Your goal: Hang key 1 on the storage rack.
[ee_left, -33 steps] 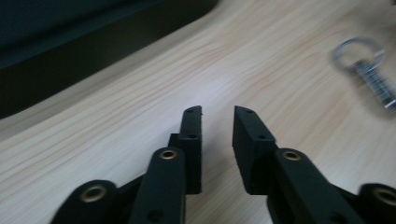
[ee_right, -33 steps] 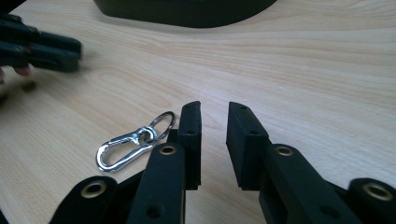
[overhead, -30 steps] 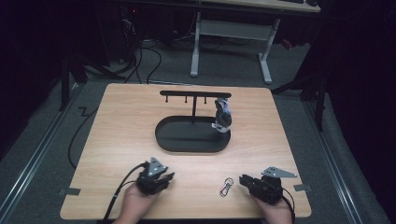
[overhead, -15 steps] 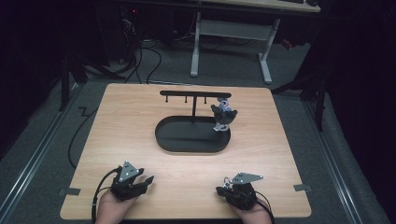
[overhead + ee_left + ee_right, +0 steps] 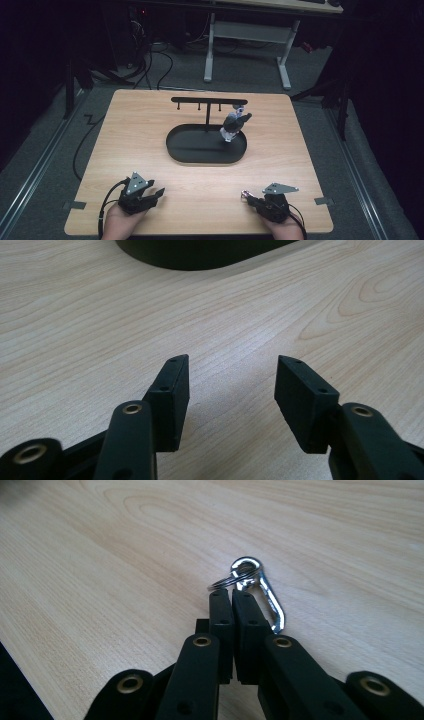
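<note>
A small silver snap clip (image 5: 269, 602) with a key ring lies on the wooden table near its front edge, also seen as a glint (image 5: 245, 194). My right gripper (image 5: 232, 594) (image 5: 248, 198) lies low over the table, jaws pressed together on the ring at their tips. The clip's body runs along the outside of the right jaw. My left gripper (image 5: 232, 372) (image 5: 156, 194) rests at the front left; its jaws have just been opening and stand apart with bare wood between them. A black hanger stand (image 5: 200, 100) has a silver and black bundle (image 5: 234, 125) hanging at the right end of its bar.
The stand rises from a black oval tray (image 5: 185, 150) (image 5: 200, 255) in the middle of the table. The table's front edge (image 5: 200, 233) lies just behind both hands. Dark floor, cables and a desk frame lie beyond the far edge.
The left hand slid left along the front edge and its jaws spread. The right gripper came left to the clip and closed its jaws at the ring.
</note>
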Demonstrator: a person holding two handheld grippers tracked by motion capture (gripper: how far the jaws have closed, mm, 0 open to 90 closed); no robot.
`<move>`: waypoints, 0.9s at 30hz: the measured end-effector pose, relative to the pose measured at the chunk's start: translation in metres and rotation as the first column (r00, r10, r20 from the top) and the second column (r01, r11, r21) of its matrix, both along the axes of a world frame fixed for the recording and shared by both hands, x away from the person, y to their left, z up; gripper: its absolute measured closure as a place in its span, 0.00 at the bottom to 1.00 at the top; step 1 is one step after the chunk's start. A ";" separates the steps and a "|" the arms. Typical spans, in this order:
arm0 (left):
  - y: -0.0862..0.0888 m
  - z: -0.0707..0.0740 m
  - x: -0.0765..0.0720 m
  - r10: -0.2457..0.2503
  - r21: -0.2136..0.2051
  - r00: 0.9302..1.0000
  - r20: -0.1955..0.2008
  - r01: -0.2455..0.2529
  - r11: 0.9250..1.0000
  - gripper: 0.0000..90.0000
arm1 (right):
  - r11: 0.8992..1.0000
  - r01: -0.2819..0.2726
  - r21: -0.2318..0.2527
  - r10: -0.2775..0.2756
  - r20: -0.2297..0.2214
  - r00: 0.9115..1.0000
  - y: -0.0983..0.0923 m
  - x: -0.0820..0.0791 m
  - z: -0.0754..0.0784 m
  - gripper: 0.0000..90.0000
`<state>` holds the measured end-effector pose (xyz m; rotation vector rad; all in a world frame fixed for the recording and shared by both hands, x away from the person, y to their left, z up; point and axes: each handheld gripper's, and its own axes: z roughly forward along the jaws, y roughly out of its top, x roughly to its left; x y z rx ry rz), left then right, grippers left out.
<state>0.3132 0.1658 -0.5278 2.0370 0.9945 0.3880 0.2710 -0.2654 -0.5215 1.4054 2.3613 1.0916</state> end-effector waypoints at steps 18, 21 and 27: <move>0.002 0.001 -0.001 -0.012 -0.022 1.000 -0.001 0.012 1.000 0.52 | 0.985 -0.005 -0.172 0.006 0.006 1.000 -0.010 -0.006 0.010 0.69; 0.004 0.001 -0.001 -0.023 -0.027 1.000 -0.006 0.023 0.999 0.52 | 0.979 -0.017 -0.201 0.009 -0.040 0.999 -0.010 -0.004 0.012 0.67; 0.003 0.003 -0.001 -0.040 -0.035 0.999 -0.006 0.040 0.999 0.52 | 0.953 -0.075 -0.293 0.038 -0.129 0.991 -0.002 0.006 0.026 0.62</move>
